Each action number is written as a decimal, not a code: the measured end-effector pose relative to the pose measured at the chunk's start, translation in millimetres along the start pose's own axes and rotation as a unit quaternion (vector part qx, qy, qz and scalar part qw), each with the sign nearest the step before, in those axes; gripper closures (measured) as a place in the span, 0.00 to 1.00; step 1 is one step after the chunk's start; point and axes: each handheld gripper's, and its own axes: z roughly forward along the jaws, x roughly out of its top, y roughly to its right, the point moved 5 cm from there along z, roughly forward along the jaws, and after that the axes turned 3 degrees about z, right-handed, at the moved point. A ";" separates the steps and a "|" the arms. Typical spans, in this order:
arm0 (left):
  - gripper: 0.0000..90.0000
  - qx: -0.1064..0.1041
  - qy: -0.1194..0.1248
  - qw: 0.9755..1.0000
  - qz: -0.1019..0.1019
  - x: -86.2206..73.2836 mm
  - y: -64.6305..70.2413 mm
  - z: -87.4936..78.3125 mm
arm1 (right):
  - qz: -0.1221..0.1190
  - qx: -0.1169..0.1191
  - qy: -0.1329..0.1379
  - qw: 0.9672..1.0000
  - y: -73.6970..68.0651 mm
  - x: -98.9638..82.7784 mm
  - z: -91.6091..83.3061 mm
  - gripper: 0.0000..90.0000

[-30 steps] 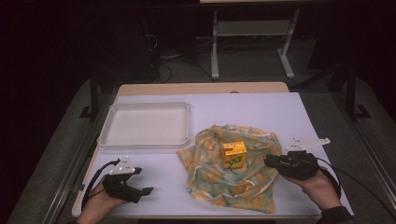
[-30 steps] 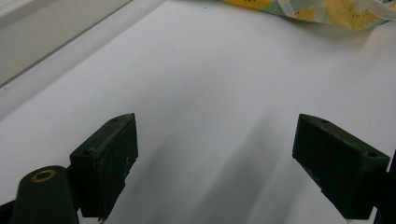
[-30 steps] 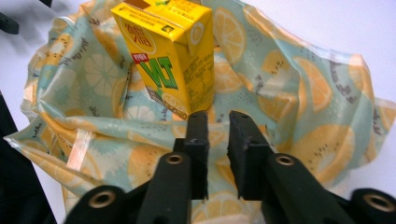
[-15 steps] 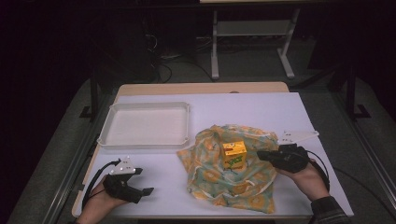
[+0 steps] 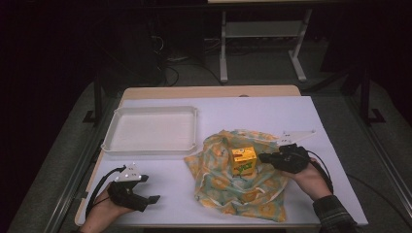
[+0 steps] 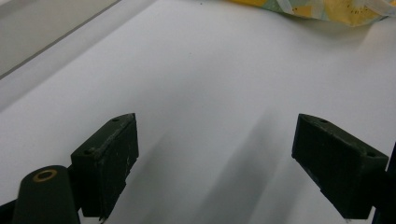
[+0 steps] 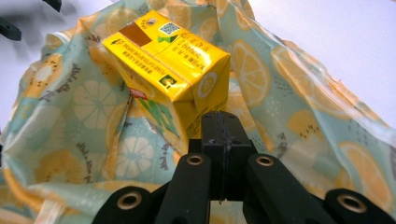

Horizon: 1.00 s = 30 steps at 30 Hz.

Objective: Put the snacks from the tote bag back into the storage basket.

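A yellow juice carton [image 5: 243,161] stands upright on a crumpled cloth [image 5: 233,194] printed with lemon slices, right of the table's middle. From the right, my right gripper [image 5: 264,157] points at the carton with its jaws shut together and nothing between them. In the right gripper view the shut tips [image 7: 223,117] sit right at the carton's [image 7: 168,60] lower side, with the cloth [image 7: 93,116] all around; I cannot tell if they touch it. My left gripper [image 5: 153,198] rests near the front left edge, open. Its jaws [image 6: 217,122] stand wide apart over bare white table.
A shallow white tray [image 5: 150,147] sits at the back left of the white table [image 5: 272,114]. Its rim [image 6: 46,28] and the cloth's edge [image 6: 317,9] appear at the top of the left gripper view. Beyond the table's far edge stands a metal frame [image 5: 223,48] on dark floor.
My right hand has slid left over the cloth, bringing its gripper up to the carton. The left hand, the carton and the tray have stayed put.
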 end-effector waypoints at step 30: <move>0.16 0.000 0.001 1.000 -0.002 -0.3 0.0 -0.1 | -0.012 0.018 -0.027 0.999 -10.6 -4.6 11.0 1.00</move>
